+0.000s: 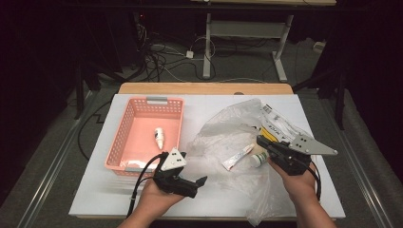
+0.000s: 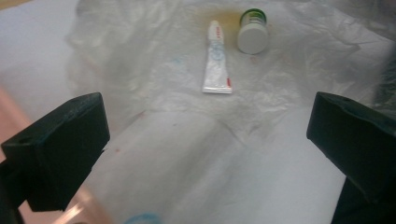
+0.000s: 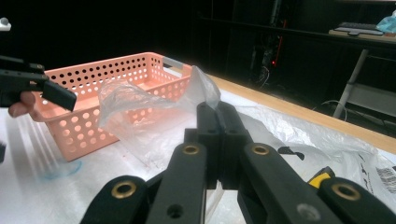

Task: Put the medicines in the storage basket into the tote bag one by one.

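The right tongs are seen clenched, their two black jaws pressed flat together with a fold of the thin, crinkled clear plastic bag apparently pinched at their tips, though the exact point of grip is hard to make out; the film is lifted into a peak beside them. In the high view these tongs are held by the right hand over the right part of the bag, which is spread in wrinkled sheets across the white bench. The left tongs are released, the blocky matt black jaws standing well apart, and are held by the left hand just in front of the basket's near edge. On the bag, between the two tongs, a flattened white tube with a crimped end is laid, and just beside it a small round bottle with a white cap and a green band is found lying on its side; both are also seen ahead of the left tongs' jaws. A pink plastic basket, rectangular with perforated walls, is set on the left of the bench, and a small white bottle-like item is lying inside it. A white printed packet with a yellow strip is lying on the bag's far right.
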Demonstrator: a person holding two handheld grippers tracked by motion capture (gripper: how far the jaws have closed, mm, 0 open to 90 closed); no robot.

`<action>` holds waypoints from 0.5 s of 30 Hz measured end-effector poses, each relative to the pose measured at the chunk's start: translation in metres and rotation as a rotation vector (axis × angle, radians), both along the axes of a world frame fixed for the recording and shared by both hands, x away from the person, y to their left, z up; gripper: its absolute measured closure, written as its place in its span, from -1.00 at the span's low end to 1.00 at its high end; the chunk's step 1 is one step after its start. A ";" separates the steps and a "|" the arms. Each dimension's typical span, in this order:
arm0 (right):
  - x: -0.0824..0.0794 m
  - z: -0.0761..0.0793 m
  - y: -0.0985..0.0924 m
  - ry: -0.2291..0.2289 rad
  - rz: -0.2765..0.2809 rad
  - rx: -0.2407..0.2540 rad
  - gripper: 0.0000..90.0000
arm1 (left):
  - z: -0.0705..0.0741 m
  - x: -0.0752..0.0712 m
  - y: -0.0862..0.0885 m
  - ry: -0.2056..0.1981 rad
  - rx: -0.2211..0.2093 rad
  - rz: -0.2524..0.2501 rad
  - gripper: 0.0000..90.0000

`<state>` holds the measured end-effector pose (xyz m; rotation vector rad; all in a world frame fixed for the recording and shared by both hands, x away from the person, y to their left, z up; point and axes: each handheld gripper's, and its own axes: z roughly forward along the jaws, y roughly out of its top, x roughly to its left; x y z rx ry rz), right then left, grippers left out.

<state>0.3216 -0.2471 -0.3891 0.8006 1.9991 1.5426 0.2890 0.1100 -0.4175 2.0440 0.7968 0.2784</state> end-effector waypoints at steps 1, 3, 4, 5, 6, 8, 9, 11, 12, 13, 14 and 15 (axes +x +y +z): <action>0.000 0.000 0.000 0.000 0.000 -0.001 1.00 | 0.001 0.001 0.005 0.000 0.000 0.011 -1.00; 0.000 0.000 0.000 -0.001 0.000 -0.001 1.00 | 0.001 0.003 0.013 -0.009 0.010 0.037 -1.00; 0.000 0.000 0.000 -0.001 0.001 -0.001 1.00 | 0.002 0.004 0.018 -0.010 0.014 0.049 -1.00; 0.000 0.000 0.000 -0.002 0.000 -0.001 1.00 | 0.002 0.005 0.023 -0.009 0.012 0.060 -1.00; 0.000 0.000 0.000 -0.002 0.000 -0.001 1.00 | 0.002 0.007 0.027 -0.010 0.014 0.072 -1.00; 0.000 0.000 0.000 0.000 0.001 -0.001 1.00 | 0.001 0.009 0.037 -0.018 0.021 0.098 -1.00; 0.000 0.000 0.000 0.000 0.001 -0.002 1.00 | 0.001 0.010 0.041 -0.019 0.022 0.112 -1.00; 0.000 0.000 0.000 0.002 0.000 -0.002 1.00 | 0.000 0.013 0.050 -0.014 0.015 0.134 -1.00; 0.000 -0.001 0.000 0.002 0.000 -0.002 1.00 | 0.000 0.014 0.054 -0.013 0.014 0.145 -1.00; 0.000 -0.001 0.000 0.002 0.001 -0.002 1.00 | 0.000 0.016 0.058 -0.011 0.011 0.155 -1.00; 0.000 -0.001 0.000 0.002 0.000 -0.002 1.00 | 0.000 0.017 0.061 -0.009 0.008 0.163 -1.00; 0.000 -0.001 0.000 0.003 0.000 -0.002 1.00 | 0.000 0.018 0.065 -0.007 0.010 0.170 -1.00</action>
